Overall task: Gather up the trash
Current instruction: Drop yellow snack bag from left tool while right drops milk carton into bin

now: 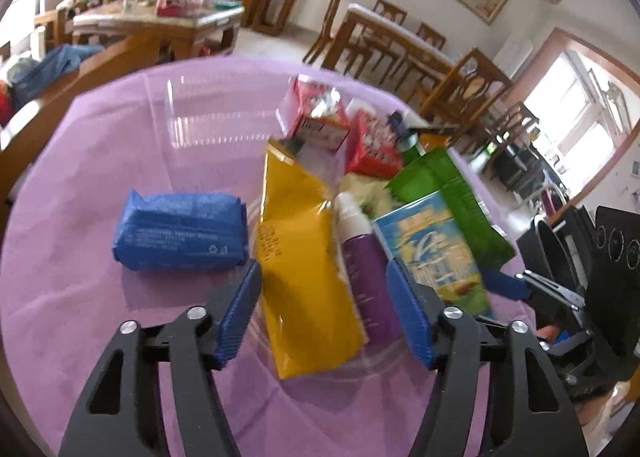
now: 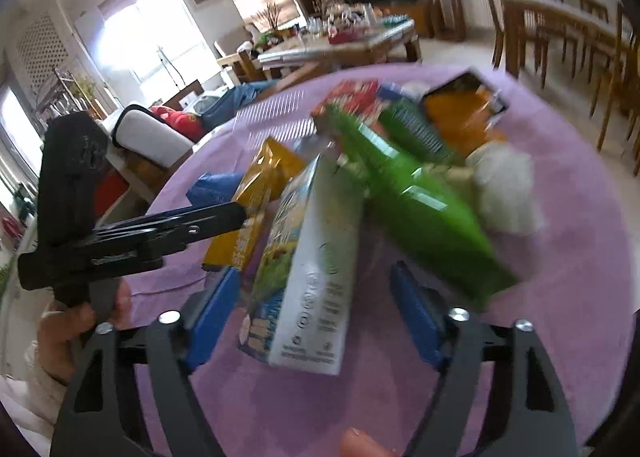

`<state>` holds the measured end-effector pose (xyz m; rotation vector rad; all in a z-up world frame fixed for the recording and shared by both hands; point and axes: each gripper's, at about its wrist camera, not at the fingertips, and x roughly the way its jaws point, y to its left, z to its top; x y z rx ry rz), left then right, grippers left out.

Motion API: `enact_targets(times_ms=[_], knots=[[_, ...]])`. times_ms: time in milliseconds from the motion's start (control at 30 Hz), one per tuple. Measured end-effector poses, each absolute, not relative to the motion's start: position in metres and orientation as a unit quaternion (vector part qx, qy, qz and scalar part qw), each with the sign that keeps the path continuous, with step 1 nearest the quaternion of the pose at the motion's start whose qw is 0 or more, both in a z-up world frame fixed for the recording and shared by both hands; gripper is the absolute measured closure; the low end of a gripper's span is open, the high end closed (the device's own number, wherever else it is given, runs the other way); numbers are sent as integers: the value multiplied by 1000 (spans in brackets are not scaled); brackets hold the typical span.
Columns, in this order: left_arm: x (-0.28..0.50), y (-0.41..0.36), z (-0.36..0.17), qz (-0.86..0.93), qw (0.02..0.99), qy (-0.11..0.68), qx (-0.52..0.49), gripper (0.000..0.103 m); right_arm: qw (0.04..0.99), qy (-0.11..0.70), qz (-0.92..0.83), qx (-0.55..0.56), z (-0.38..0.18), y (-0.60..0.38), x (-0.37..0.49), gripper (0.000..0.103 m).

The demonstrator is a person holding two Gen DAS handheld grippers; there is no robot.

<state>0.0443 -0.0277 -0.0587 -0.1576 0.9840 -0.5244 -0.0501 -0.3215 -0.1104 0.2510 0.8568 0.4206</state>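
Bright window daylight, motion blur on the wrappers, fisheye-warped edges.

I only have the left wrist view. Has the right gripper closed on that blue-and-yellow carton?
Observer: No. The right gripper is open. The carton stands between its fingers, with a clear gap on the right-hand side.
Operator: Is anything hidden behind the green wrapper on my feed?
Observer: Yes. A white crumpled wad lies right beside the green wrapper, on its far side from the carton.
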Motion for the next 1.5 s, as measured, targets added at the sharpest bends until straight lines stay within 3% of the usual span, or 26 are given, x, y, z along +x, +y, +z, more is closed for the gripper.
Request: enact_targets(times_ms=[133,267,467,733,1100,1500], knots=[[55,-32,-68,-245,844,472,-69,46,869,424,213,143,-123,-321,-47,52],[65,-24,-73,-245,844,471,-82,71,876,408,214,141,-118,-325,-53,58],[54,-13,-59,-253,863,427,-94,74,883,371,239,158,-99,-325,-66,62],[16,-31,1,-300,874,368,-107,74,898,308,241,201,-68,-368,-90,62],[-28,-212,31,-462,804,366,-78,74,938,190,62,284,-52,-553,-177,62],[-71,-460,-27,-568,709,419,-15,74,911,172,-122,354,-117,-701,-251,62]])
